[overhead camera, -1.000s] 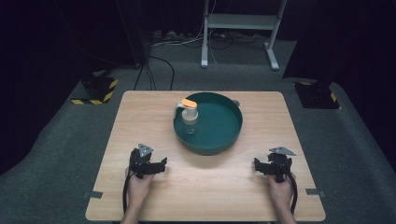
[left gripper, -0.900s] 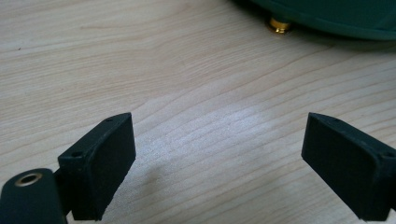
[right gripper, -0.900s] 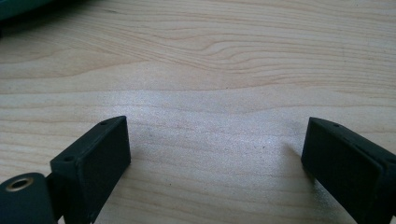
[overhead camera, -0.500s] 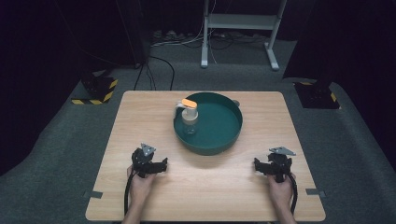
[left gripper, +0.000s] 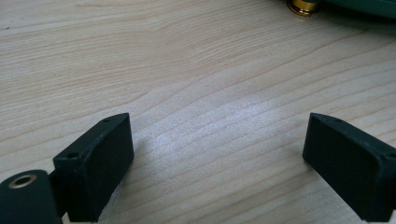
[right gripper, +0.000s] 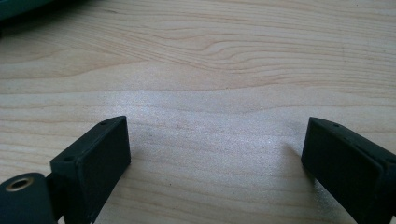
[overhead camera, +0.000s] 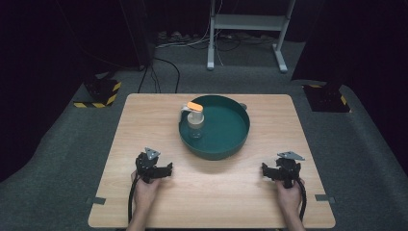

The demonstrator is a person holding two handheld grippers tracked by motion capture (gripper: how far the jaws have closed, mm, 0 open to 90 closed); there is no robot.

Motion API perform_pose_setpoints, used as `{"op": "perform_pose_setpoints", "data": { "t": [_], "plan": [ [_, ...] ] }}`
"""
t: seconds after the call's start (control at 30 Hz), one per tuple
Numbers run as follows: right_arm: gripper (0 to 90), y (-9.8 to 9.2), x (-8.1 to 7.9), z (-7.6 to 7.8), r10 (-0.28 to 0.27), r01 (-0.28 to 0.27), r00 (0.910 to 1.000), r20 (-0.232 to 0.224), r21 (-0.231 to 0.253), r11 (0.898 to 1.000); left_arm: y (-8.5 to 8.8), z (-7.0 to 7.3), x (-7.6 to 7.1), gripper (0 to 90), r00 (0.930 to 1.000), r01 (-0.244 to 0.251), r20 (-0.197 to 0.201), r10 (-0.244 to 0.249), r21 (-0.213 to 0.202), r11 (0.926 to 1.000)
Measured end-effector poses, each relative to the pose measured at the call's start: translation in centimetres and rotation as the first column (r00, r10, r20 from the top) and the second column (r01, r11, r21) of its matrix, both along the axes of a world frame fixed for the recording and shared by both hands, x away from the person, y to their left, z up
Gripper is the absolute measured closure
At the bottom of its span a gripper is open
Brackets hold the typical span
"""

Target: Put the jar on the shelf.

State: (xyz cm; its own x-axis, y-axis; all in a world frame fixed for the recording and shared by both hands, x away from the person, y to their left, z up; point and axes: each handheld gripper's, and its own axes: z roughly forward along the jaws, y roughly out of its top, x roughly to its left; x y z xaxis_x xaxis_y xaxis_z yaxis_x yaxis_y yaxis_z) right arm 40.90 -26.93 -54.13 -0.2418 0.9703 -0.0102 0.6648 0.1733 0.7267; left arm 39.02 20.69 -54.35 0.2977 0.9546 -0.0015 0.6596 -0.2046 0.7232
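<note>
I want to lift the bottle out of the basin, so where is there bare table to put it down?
Bare wood lies between the left tool and right tool, in front of the basin, and along both its sides. The bottle crowds the basin's left rim.

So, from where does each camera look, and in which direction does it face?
High view: above the person's side, facing forward and down on the pale wooden table and round green basin; both hands hold the left tool and right tool.
Left gripper view: rides the left tool, low over the wood, jaws wide apart.
Right gripper view: the same on the right tool.
Shared: the table wood and a green basin edge.
</note>
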Motion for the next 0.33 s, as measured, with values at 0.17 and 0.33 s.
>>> {"op": "perform_pose_setpoints", "data": {
  "t": [0.17, 0.33],
  "plan": [
    [7.6, 0.0, 0.0, 0.0, 0.0, 0.0, 1.0, 0.001, 0.0, 1.0, 0.0, 0.0, 0.0, 9.0, 1.0, -0.001, -0.001, 0.001, 0.0, 1.0],
    [7.6, 0.01, 0.0, 0.0, -0.001, 0.001, 1.0, 0.0, 0.0, 1.0, 0.0, 0.0, 0.0, 8.9, 1.0, -0.001, -0.001, 0.001, 0.0, 1.0]
  ]
}}
